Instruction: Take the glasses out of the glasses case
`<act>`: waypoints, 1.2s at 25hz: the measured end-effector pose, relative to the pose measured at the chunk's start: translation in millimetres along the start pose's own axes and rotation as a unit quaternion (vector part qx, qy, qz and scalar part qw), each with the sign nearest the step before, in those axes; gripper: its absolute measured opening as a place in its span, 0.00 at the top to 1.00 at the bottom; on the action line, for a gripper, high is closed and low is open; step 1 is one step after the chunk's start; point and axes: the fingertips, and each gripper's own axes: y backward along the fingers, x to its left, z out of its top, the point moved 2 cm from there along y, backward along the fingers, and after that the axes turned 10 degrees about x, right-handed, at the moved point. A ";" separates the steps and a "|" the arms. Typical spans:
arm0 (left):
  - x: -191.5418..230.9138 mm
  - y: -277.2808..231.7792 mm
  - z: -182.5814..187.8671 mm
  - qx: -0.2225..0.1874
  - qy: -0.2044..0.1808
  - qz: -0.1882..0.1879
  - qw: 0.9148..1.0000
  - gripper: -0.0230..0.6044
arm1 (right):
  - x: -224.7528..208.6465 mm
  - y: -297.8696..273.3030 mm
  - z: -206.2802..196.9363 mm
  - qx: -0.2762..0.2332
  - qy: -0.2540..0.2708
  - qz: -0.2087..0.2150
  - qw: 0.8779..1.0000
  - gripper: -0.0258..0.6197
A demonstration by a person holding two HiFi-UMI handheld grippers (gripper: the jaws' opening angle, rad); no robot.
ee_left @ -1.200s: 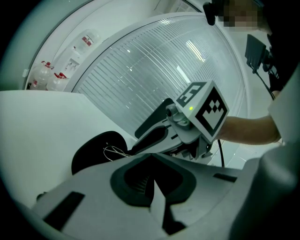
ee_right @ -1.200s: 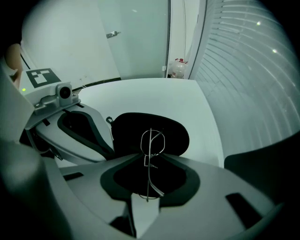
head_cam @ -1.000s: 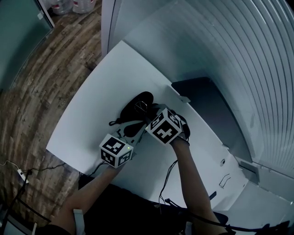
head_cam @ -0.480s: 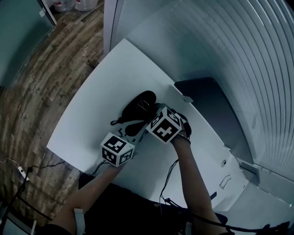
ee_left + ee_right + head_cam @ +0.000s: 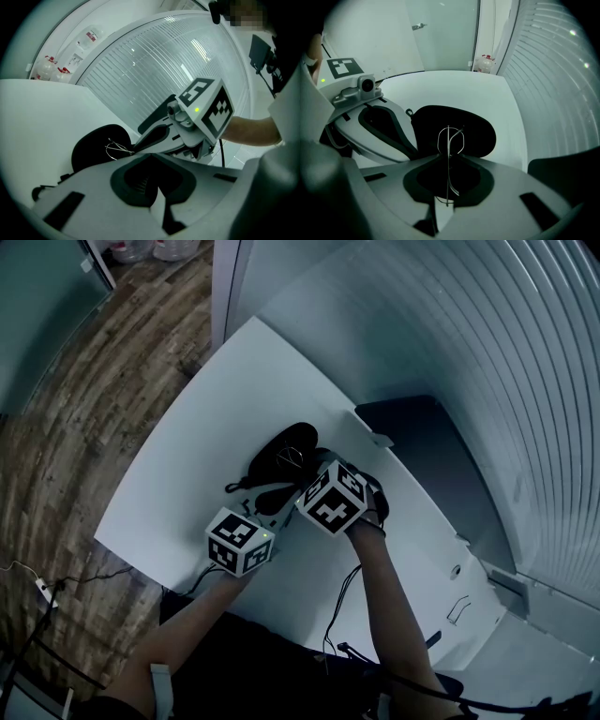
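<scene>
The black glasses case lies open on the white table. Thin wire-framed glasses stand on edge over the case's dark inside. My right gripper is shut on them, with the frame running down between its jaws. In the head view the right gripper reaches the case from the near right. My left gripper meets the case's near edge with its jaws together, apparently pinching that edge. In the left gripper view the case and glasses lie just beyond the left gripper.
A dark flat panel lies at the table's far right, next to a ribbed white wall. A cable hangs by my right forearm. Wooden floor lies to the left of the table's edge.
Hardly anything: both grippers stay at the case, and the right one has shifted slightly with the glasses in it.
</scene>
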 end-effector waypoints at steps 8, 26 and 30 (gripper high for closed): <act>-1.2 2.0 4.7 -0.008 -0.001 -0.002 1.000 0.95 | -2.3 6.4 2.0 -0.007 -0.007 -0.017 1.000 0.90; -20.0 17.1 4.6 -0.003 -0.032 -0.013 0.999 0.95 | 11.5 28.2 -3.0 -0.034 -0.042 -0.049 0.997 0.90; -26.8 22.1 5.7 -0.002 -0.044 -0.015 0.999 0.95 | 15.7 36.0 -4.6 -0.044 -0.052 -0.054 0.996 0.90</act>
